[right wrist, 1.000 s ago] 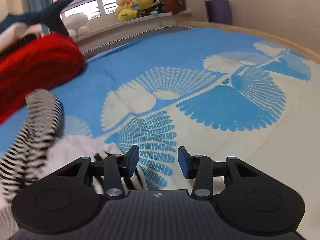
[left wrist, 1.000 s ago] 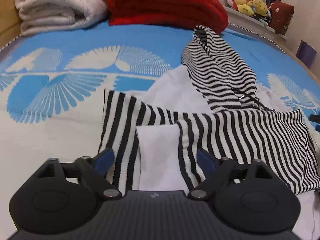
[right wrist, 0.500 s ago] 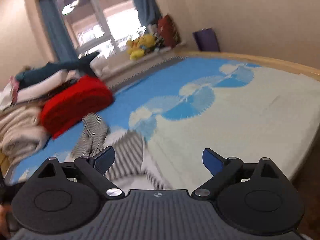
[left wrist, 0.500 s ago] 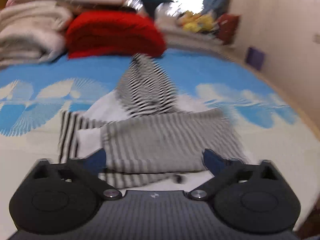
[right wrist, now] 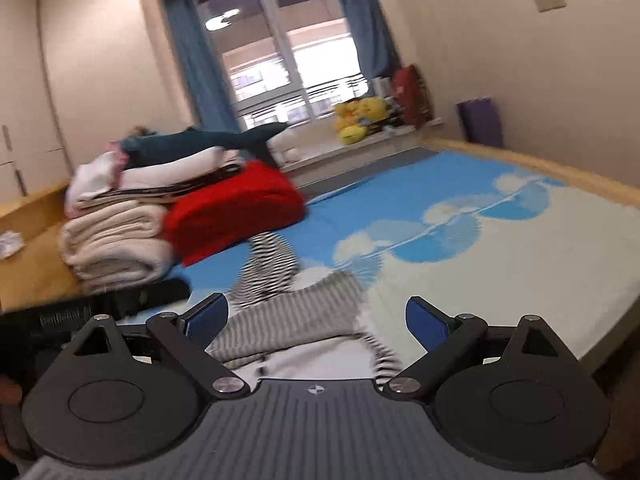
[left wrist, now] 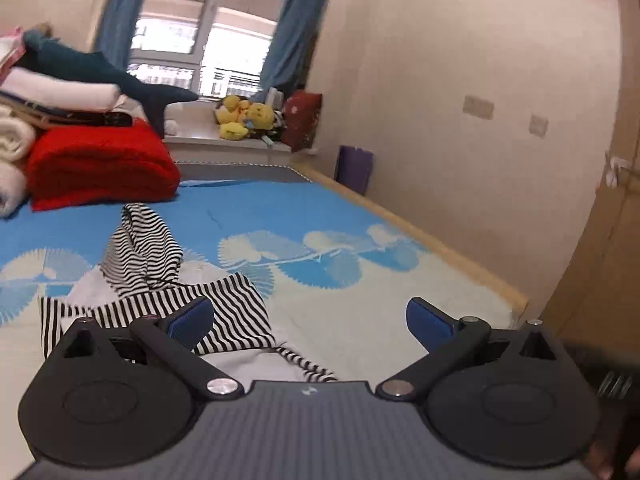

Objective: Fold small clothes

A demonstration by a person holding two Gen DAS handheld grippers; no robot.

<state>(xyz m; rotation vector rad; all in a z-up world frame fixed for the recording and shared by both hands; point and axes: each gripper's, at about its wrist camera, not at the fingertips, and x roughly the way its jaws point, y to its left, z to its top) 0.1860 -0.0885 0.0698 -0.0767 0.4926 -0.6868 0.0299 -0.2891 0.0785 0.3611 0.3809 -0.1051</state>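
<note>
Both grippers are spread wide with nothing between the blue pads, held up above the bed and clear of the cloth. Left gripper (left wrist: 308, 318) looks down along the bed (left wrist: 320, 216) toward the window (left wrist: 208, 40); right gripper (right wrist: 316, 314) sees much the same from a bit further right, and its picture is blurry.

Hoodie (left wrist: 168, 296) is the striped black-and-white one with a white body. It lies on the near part of the bed, toward the left side in both views, on the pale and blue fan-pattern sheet. Its long axis runs roughly away from the cameras: hood (left wrist: 140, 244) at the far end, pointing toward the red blanket (left wrist: 100, 164), hem end near the grippers. A striped sleeve is laid crosswise over the white body, so that part runs left to right. The hood is bunched up and stands a little off the sheet instead of lying flat. A thin dark drawstring trails out from under it. In the right view the stripes smear into grey, so I can't tell the folds there.

Beyond the hoodie, at the head end on the left, there's the red blanket touching a stack of cream and white blankets (right wrist: 116, 240), with a dark shark plush (left wrist: 100, 72) on top. Yellow plush toys (left wrist: 244, 116) sit on the windowsill, and blue curtains (left wrist: 292, 20) hang on either side.
</note>
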